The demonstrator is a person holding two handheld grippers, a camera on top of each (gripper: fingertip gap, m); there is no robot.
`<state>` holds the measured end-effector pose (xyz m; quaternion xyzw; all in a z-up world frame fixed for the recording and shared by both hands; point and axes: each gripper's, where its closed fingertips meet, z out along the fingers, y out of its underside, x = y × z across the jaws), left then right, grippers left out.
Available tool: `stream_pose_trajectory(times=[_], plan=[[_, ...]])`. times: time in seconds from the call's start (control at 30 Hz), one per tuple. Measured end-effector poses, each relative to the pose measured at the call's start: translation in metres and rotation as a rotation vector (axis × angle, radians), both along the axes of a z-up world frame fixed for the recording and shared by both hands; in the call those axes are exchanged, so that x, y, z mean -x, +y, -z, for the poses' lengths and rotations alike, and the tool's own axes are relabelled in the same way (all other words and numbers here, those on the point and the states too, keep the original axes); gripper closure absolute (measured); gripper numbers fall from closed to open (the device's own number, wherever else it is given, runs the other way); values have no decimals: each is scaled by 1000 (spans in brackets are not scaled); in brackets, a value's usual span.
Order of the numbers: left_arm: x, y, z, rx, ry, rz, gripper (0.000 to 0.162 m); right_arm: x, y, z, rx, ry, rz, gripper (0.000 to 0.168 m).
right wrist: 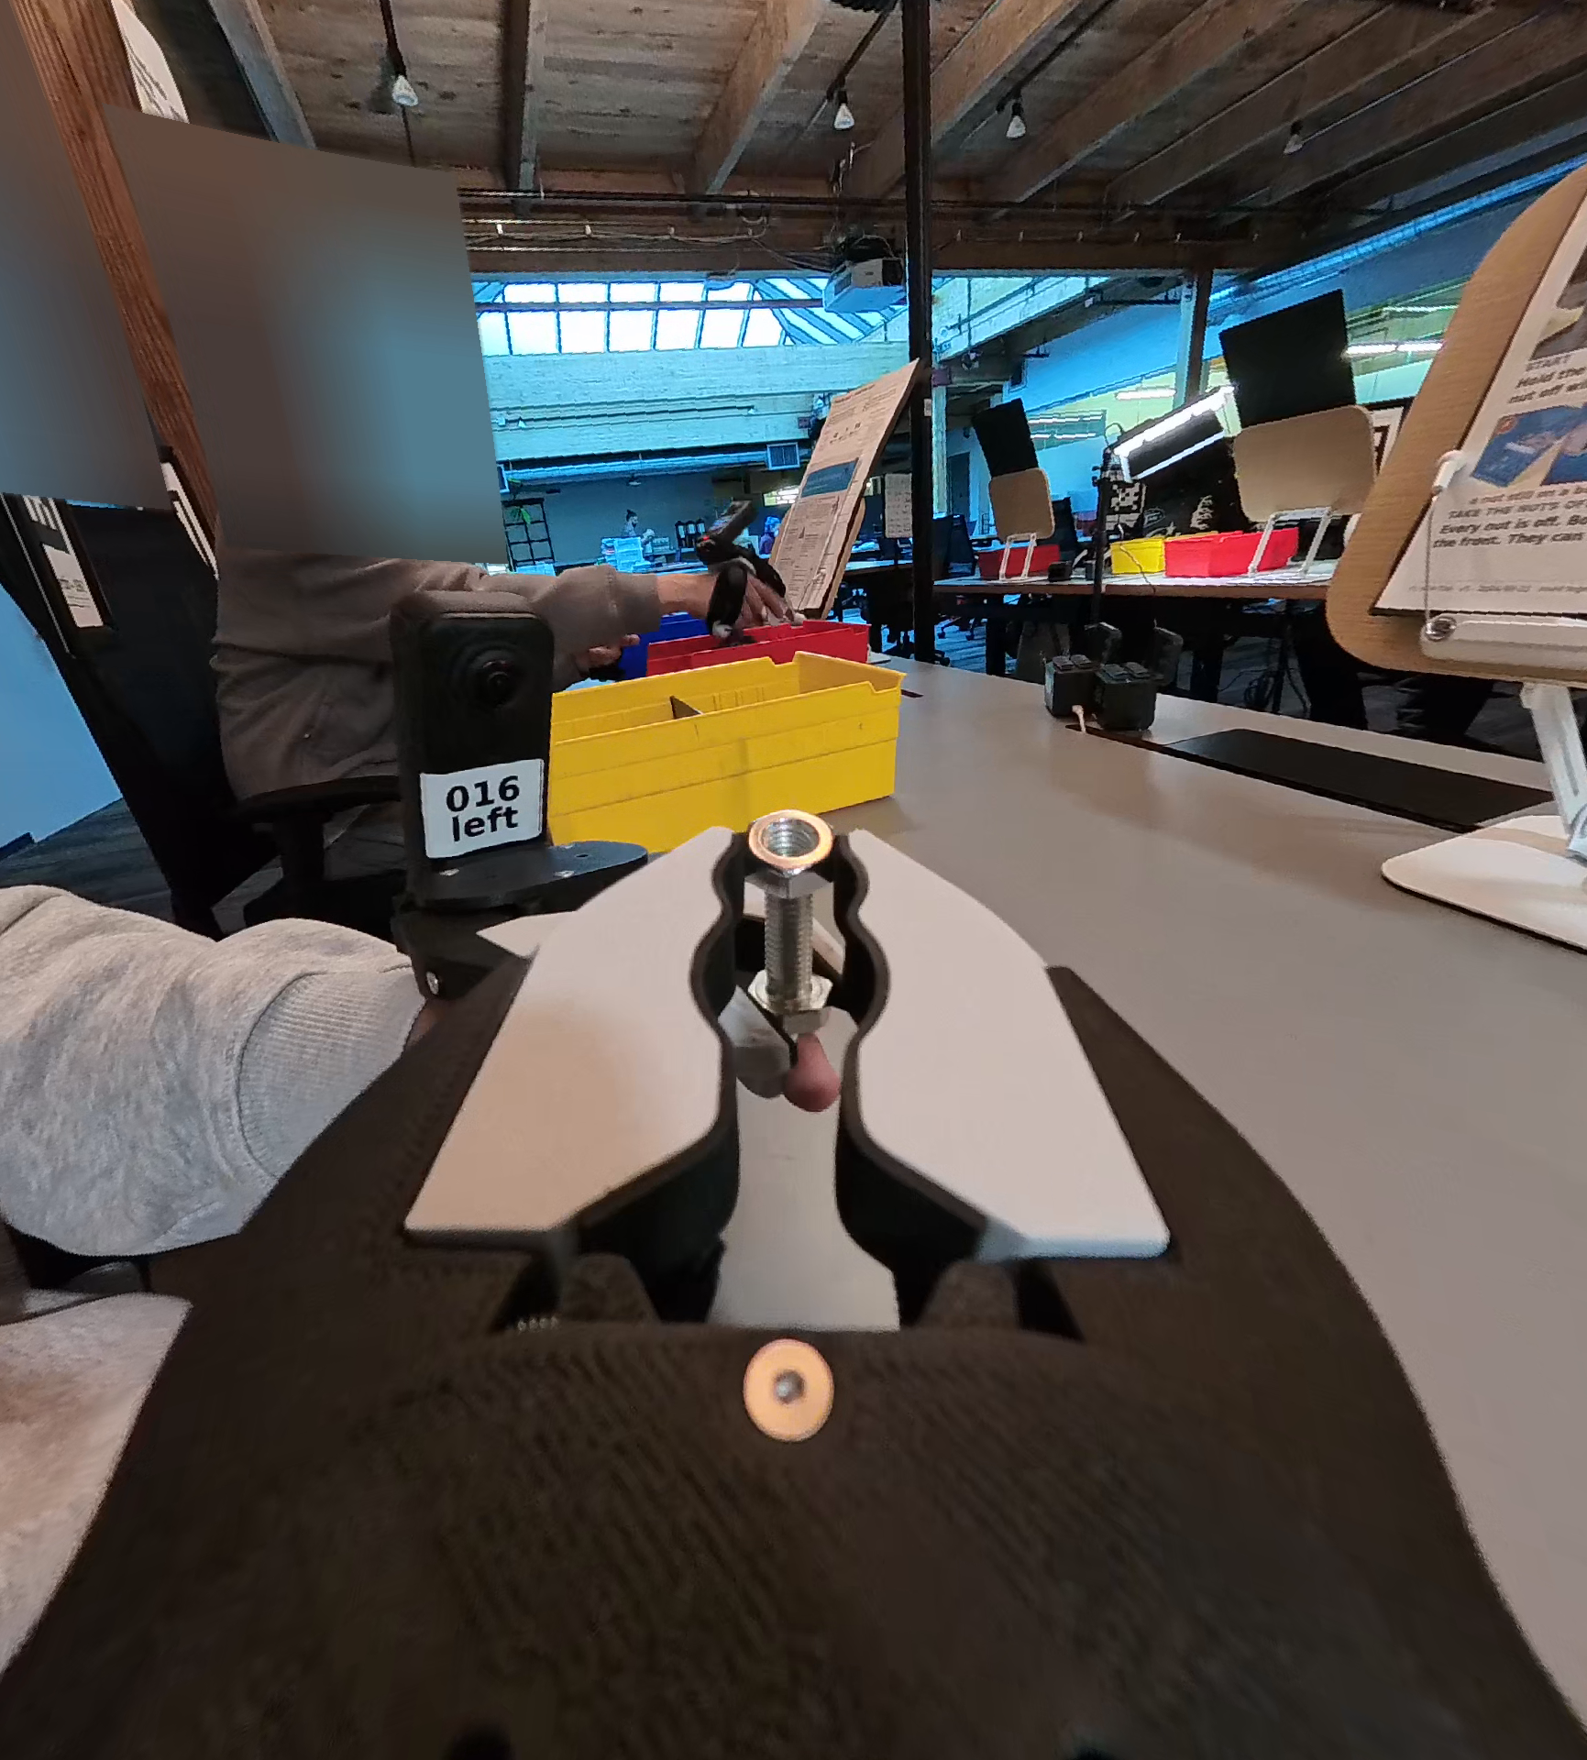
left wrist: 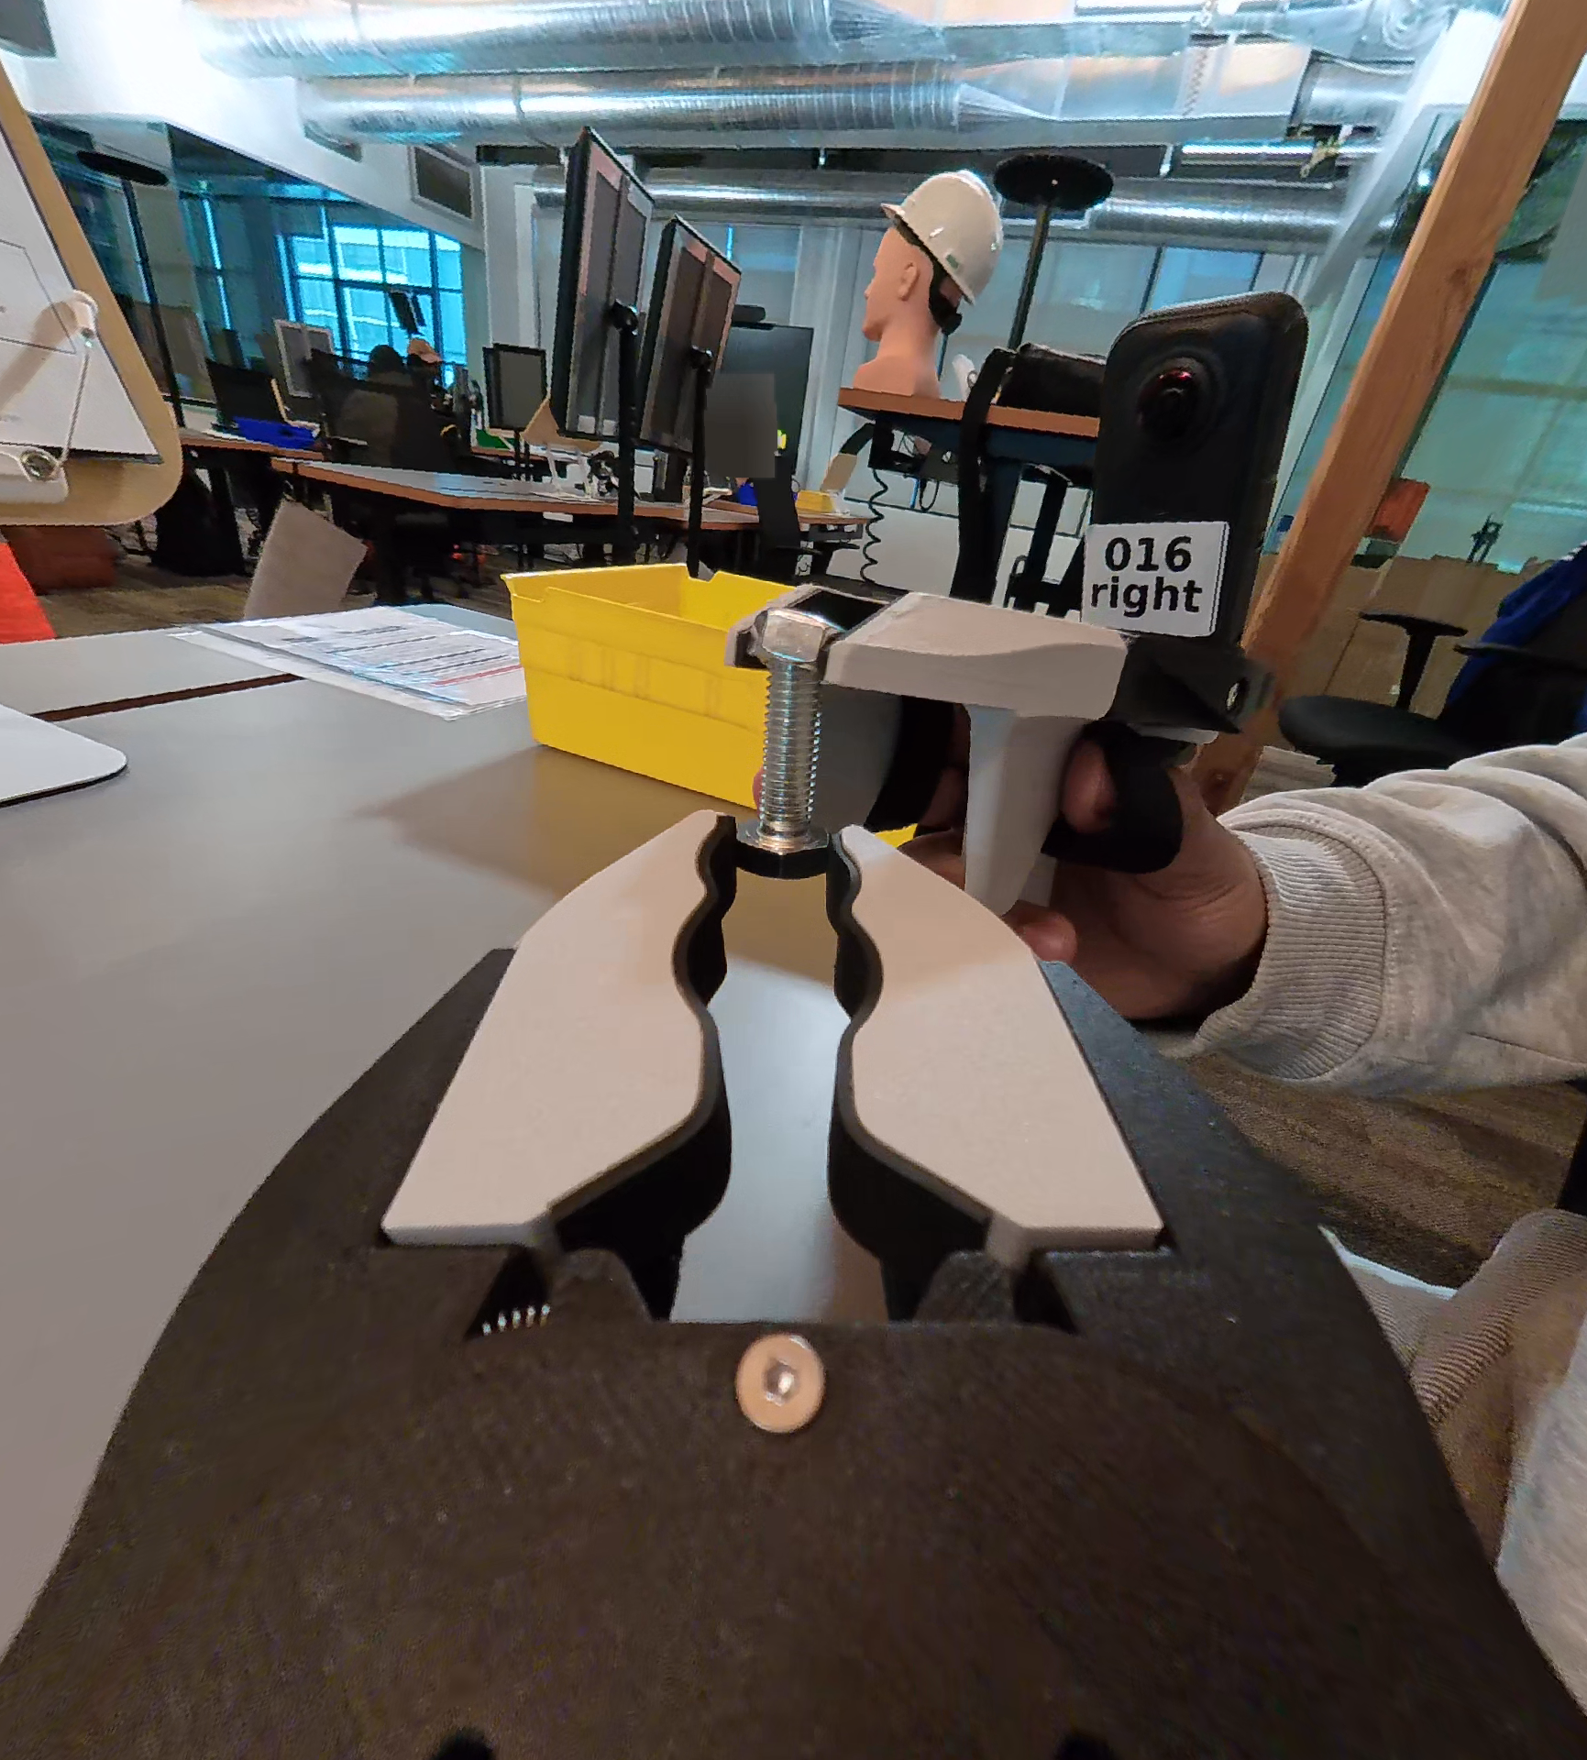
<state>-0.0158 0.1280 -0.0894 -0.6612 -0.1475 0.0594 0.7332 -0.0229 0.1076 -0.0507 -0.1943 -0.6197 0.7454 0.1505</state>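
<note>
A silver bolt [left wrist: 789, 733] stands upright above the grey table [left wrist: 199, 952]. My left gripper [left wrist: 780, 848] is shut on a hex nut [left wrist: 782, 838] threaded at the bolt's lower end. My right gripper [left wrist: 784, 633] comes in from the right, held by a hand [left wrist: 1142, 905], and is shut on the bolt's head [left wrist: 784, 636]. In the right wrist view my right gripper [right wrist: 789, 848] clamps the head [right wrist: 789, 843]. The threaded shaft [right wrist: 787, 938] runs down to the nut [right wrist: 791, 995]. The left gripper's tips [right wrist: 770, 1033] hold the nut there.
A yellow bin [left wrist: 627, 667] [right wrist: 723, 752] sits on the table just behind the bolt. A document stand [left wrist: 8, 286] [right wrist: 1532, 381] rises at the table's side. A laminated sheet [left wrist: 370, 657] lies beyond. Another person [right wrist: 342, 648] works over red and blue bins [right wrist: 751, 643]. My two grippers' fingertips are within a few centimetres of each other.
</note>
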Motion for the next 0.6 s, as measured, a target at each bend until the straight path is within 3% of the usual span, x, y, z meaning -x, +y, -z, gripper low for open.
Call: stream_pose_trajectory(times=[0.6], plan=[[2, 0, 0, -12, -16, 1, 144, 2, 0, 5, -10, -18, -15, 148]])
